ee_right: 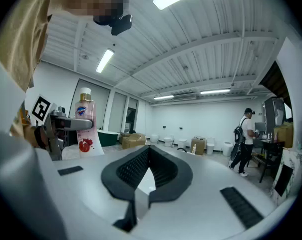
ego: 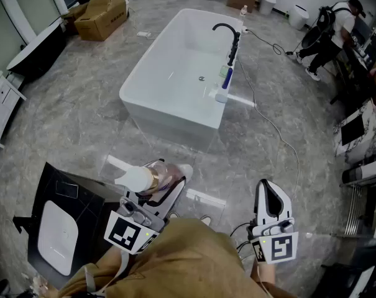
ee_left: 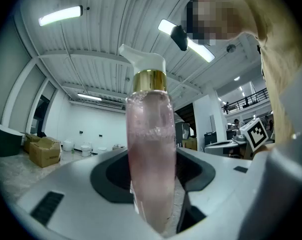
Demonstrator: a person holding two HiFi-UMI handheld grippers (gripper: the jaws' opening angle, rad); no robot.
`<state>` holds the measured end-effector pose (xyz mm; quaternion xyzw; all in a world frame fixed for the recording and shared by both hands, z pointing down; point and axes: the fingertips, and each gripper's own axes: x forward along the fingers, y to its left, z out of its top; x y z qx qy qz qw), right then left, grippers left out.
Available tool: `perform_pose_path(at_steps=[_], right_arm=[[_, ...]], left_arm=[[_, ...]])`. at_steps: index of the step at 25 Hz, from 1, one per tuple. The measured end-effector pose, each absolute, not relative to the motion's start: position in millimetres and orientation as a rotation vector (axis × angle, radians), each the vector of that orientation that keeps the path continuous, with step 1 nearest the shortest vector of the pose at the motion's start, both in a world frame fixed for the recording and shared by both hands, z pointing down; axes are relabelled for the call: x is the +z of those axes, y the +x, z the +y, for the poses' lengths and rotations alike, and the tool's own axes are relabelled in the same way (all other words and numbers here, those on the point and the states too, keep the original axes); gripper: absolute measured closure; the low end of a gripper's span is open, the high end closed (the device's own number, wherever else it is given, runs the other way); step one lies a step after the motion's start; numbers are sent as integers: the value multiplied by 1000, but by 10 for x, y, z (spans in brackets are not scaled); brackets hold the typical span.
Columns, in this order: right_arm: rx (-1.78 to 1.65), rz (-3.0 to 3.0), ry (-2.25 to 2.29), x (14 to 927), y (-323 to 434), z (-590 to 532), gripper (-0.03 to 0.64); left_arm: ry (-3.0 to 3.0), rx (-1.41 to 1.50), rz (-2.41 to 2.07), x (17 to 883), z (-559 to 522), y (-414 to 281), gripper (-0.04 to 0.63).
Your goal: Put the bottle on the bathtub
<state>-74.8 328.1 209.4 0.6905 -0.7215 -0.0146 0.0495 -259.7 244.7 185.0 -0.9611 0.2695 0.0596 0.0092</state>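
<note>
A pink bottle (ego: 151,179) with a white pump top and a gold collar lies sideways in my left gripper (ego: 168,180), which is shut on it near my body. In the left gripper view the bottle (ee_left: 151,154) stands between the jaws, pump end pointing away. The white freestanding bathtub (ego: 147,73) stands farther ahead on the grey floor, with a black faucet (ego: 228,37) at its right rim. My right gripper (ego: 270,190) is shut and holds nothing; its view shows the jaws (ee_right: 150,154) pressed together, with the bottle (ee_right: 85,126) off to the left.
Small blue items (ego: 227,77) sit on the tub's right rim below the faucet. A cable (ego: 271,121) runs across the floor to the right. A black carton with a white fixture (ego: 66,225) lies at lower left. Cardboard boxes (ego: 104,14) are at the back left, and a person (ego: 334,27) at the back right.
</note>
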Motion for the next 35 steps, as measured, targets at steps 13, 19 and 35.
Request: perform_pose_path(at_steps=[13, 19, 35], right_arm=[[-44, -2147, 2096, 2201, -611, 3328, 611], [-103, -2131, 2061, 2195, -452, 3369, 611], [-73, -2213, 2025, 2373, -26, 3604, 611]], left_arm=[[-3001, 173, 868, 1900, 2572, -2507, 360], [-2960, 155, 896, 1953, 2622, -2285, 360], [-2949, 158, 999, 2107, 2602, -1938, 360]])
